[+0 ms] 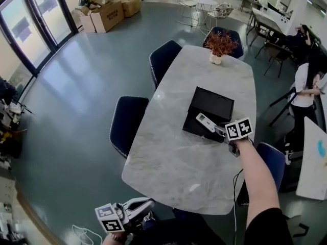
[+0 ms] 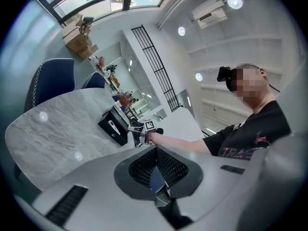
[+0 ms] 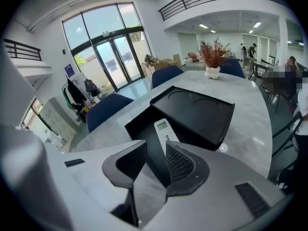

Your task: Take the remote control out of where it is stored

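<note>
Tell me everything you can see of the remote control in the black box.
The remote control is a slim white bar, plastic by its look, with a small pale screen at its far end and buttons below. It lies flat, face up, in the open black box, beside the offset lid. The right hand-held gripper hangs at its near end, jaws apart, not gripping it.

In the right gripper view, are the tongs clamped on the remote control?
No, the right tongs stand open with a gap between the jaws, and the remote control lies in the black box just ahead of them.
</note>
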Demonstrator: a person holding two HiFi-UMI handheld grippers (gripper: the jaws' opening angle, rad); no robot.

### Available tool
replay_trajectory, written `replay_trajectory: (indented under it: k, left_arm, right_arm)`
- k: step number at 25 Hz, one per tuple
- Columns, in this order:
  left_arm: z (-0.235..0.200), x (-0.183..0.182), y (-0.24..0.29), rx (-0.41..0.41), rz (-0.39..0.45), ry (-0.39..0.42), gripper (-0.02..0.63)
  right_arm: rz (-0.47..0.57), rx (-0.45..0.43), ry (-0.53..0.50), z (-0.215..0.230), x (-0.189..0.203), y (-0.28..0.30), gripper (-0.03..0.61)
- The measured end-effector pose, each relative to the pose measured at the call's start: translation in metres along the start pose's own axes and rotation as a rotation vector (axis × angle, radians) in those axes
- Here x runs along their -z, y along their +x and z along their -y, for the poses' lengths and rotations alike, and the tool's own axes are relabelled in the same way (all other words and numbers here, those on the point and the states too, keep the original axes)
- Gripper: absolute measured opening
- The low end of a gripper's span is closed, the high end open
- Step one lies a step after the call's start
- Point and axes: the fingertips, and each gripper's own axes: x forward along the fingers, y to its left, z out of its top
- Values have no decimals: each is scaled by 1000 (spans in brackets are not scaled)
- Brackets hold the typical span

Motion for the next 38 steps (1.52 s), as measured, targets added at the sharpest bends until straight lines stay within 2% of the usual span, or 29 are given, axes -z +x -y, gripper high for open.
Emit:
replay_trajectory:
  k: [4, 6, 12, 18, 26, 32, 38]
  left_arm:
    - [-1, 0, 2, -25, 36, -20, 6]
    - [-1, 0, 4, -41, 51, -27, 6]
    - [-3, 6, 6, -85, 84, -45, 6]
    - [-8, 7, 3, -110, 106, -59, 6]
    - [-12, 7, 8, -116, 114, -65, 6]
    - [-12, 7, 13, -113, 115, -69, 6]
    - [-13, 7, 11, -112, 126, -84, 6]
  right_arm:
    - [-149, 47, -119, 15, 7, 30, 121]
    - [-197, 57, -138, 22, 8, 40, 126]
    - [-259, 69, -124, 39, 11, 64, 133]
    - [-327, 104, -179, 44, 10, 80, 153]
    - [-362, 80, -152, 41, 16, 93, 161]
    - [-341, 77, -101, 43, 15, 92, 170]
    - [-333, 110, -91, 46, 15, 91, 179]
